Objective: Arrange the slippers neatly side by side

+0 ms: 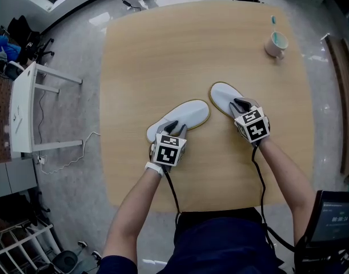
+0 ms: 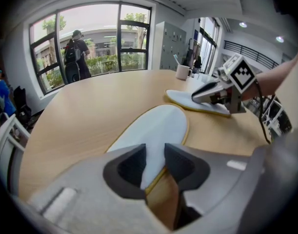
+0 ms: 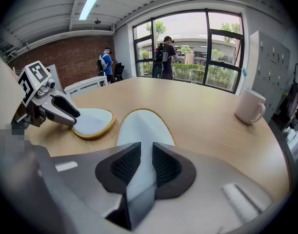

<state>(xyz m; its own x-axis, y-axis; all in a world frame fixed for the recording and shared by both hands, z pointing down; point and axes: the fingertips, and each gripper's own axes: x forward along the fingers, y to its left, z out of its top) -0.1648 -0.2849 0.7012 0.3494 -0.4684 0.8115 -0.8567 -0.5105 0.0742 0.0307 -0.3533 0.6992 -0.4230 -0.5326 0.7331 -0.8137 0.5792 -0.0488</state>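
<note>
On the table (image 1: 163, 50), left slipper (image 1: 183, 116) is clamped at its thin edge by left gripper (image 1: 173, 128), right slipper (image 1: 223, 95) by right gripper (image 1: 241, 104); slip-out is risked if swung fast.

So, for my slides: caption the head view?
Left gripper clamps the left slipper, right gripper the right slipper, by near ends; far tips converge on the wooden table.

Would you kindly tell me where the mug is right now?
In the head view, the mug stands near the table's far right corner, well beyond the right slipper.
</note>
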